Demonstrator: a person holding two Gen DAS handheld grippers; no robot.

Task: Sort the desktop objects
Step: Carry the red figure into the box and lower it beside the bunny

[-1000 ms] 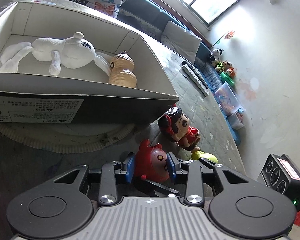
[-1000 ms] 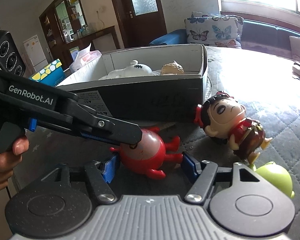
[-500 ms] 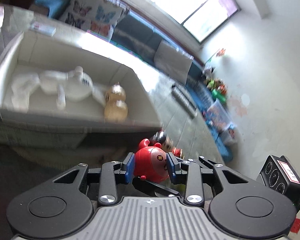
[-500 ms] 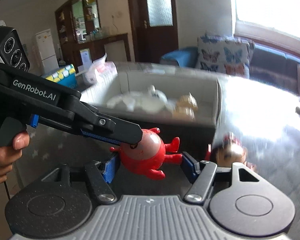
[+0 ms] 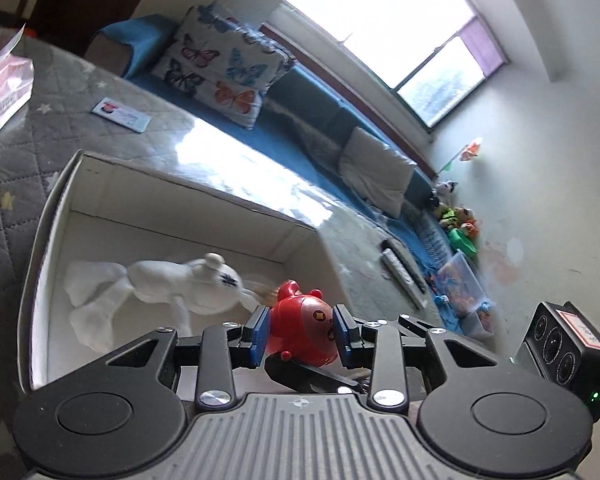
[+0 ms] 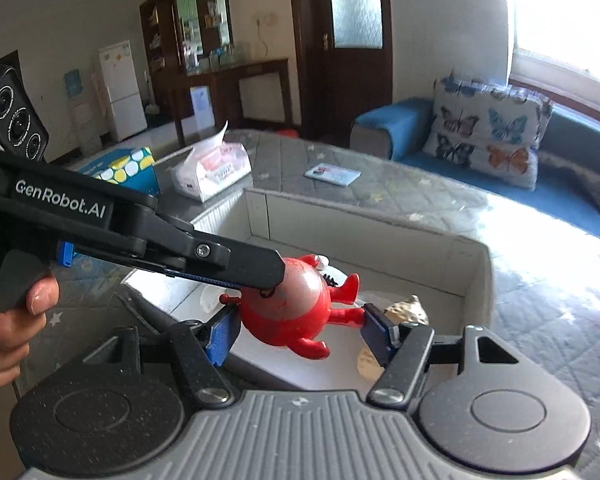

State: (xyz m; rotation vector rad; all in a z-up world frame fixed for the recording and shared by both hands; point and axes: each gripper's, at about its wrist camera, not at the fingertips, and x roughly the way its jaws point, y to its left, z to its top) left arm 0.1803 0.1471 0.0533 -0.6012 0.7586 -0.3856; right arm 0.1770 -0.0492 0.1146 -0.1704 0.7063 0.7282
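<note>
Bright window (image 5: pixel 384 36) above blue sofa (image 5: pixel 320 120); dark wooden door (image 6: pixel 340 40).

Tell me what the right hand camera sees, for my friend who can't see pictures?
The left gripper reaches in from the left, pinching a round red toy in the air above an open cardboard box. The right gripper sits open around the toy, and a tan figurine lies in the box behind it.

Probably a home living room: sofa (image 6: pixel 572 184), fridge (image 6: pixel 122 90).
</note>
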